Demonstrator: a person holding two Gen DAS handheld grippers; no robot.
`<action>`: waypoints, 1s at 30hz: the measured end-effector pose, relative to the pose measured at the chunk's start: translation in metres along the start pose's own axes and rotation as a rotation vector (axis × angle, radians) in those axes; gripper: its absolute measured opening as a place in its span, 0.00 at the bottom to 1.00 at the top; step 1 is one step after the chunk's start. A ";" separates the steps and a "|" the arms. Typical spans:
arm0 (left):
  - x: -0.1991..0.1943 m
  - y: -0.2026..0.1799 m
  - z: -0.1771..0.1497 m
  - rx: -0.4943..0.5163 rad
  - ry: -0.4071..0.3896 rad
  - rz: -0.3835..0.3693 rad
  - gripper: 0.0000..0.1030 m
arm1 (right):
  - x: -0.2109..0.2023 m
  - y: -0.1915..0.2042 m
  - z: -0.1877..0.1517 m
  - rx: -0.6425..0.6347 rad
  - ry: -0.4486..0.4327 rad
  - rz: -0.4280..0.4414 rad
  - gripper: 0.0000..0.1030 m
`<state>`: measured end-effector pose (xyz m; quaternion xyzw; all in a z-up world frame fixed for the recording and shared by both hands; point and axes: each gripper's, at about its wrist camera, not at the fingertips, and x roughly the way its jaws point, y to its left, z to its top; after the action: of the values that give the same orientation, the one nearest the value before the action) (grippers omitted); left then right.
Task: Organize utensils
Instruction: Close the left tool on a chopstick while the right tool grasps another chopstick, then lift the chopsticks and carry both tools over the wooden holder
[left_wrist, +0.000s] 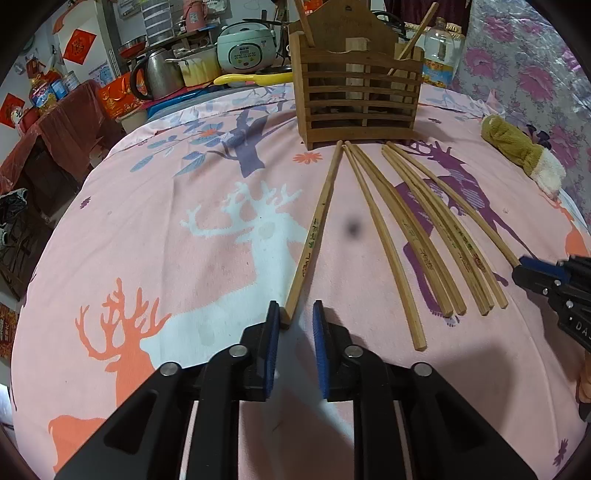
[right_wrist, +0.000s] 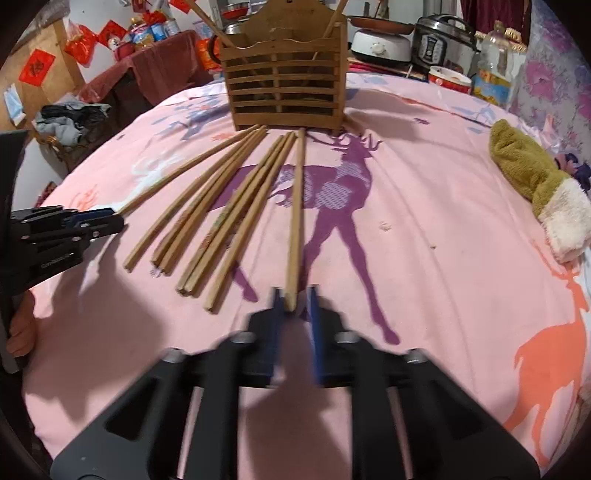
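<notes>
A pink deer-print cloth (left_wrist: 155, 229) covers the desk, and at its far side stands a slatted wooden holder (left_wrist: 356, 96) with a few chopsticks already leaning upright in it, a plush mitten (right_wrist: 535, 181) lying off to the right. Fanned out on the cloth in front of the holder are the loose chopsticks (left_wrist: 424, 236), tips toward its base. The left claw (left_wrist: 295, 314) sits parted around the near end of the leftmost chopstick (left_wrist: 317, 229), not clamped, while the right claw (right_wrist: 295, 295) likewise brackets the end of the rightmost chopstick (right_wrist: 297, 206), jaws apart.
</notes>
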<state>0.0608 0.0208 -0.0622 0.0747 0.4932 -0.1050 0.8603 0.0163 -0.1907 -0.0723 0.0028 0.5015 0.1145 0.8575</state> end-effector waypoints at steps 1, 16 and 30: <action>-0.001 -0.001 0.000 0.002 0.000 -0.009 0.07 | -0.001 0.000 -0.001 -0.001 -0.006 -0.007 0.06; -0.060 0.006 0.010 -0.071 -0.211 -0.031 0.07 | -0.054 -0.006 0.011 0.035 -0.262 -0.015 0.06; -0.111 -0.009 0.067 -0.048 -0.276 -0.045 0.06 | -0.115 0.007 0.061 0.027 -0.422 0.017 0.06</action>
<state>0.0594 0.0086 0.0673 0.0278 0.3741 -0.1216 0.9190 0.0133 -0.2006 0.0581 0.0426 0.3123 0.1118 0.9424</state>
